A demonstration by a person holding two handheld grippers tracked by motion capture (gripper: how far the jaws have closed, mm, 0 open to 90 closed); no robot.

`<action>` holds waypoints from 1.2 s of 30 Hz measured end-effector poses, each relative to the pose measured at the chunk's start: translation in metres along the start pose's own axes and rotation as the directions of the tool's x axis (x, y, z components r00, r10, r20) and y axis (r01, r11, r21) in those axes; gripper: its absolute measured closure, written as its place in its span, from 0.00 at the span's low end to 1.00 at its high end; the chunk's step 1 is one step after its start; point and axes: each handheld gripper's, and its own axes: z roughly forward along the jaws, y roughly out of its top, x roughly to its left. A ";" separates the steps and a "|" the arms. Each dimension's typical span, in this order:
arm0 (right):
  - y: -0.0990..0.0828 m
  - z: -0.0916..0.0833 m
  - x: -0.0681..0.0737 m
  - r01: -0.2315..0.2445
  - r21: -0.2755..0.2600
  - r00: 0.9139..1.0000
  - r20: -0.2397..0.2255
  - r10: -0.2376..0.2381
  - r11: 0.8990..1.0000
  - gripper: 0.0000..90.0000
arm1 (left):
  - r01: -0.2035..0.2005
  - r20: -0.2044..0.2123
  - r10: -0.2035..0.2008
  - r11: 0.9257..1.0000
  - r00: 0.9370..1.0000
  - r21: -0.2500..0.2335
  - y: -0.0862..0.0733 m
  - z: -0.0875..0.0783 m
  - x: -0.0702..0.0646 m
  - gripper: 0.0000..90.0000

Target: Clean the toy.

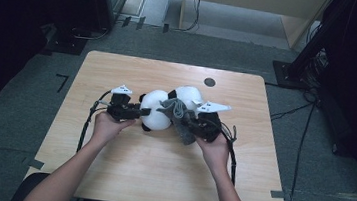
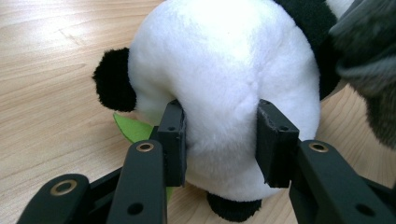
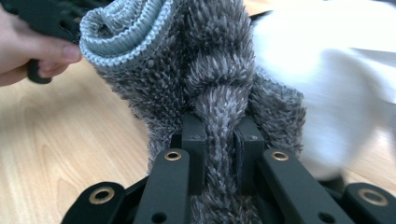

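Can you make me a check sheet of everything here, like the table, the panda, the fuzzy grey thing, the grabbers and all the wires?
Surface: wooden table, with a dark round spot near the far edge.
Job's things: plush panda lying on the table; fuzzy grey sock draped over it.
Clutter: nothing seen.
Grippers: left gripper, jaws pressed into the panda's white plush; right gripper, jaws pinching a fold of the sock.
Cables: one black cable trails from each gripper; more lie on the floor at right.
Surroundings: grey floor, tape marks, dark stands, a wooden cabinet behind.
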 end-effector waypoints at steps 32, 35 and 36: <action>0.022 0.001 0.028 0.002 -0.110 0.996 -0.088 -0.012 0.994 0.89 | 0.024 0.008 -0.024 1.000 1.000 -0.009 0.001 -0.002 -0.002 0.67; 0.024 0.026 0.043 0.030 -0.071 0.992 -0.124 -0.038 0.997 0.89 | 0.026 0.008 -0.026 1.000 1.000 -0.007 0.002 -0.002 -0.003 0.67; 0.023 0.035 0.047 0.040 -0.058 0.990 -0.136 -0.048 0.998 0.89 | 0.027 0.008 -0.027 1.000 1.000 -0.006 0.002 -0.003 -0.003 0.67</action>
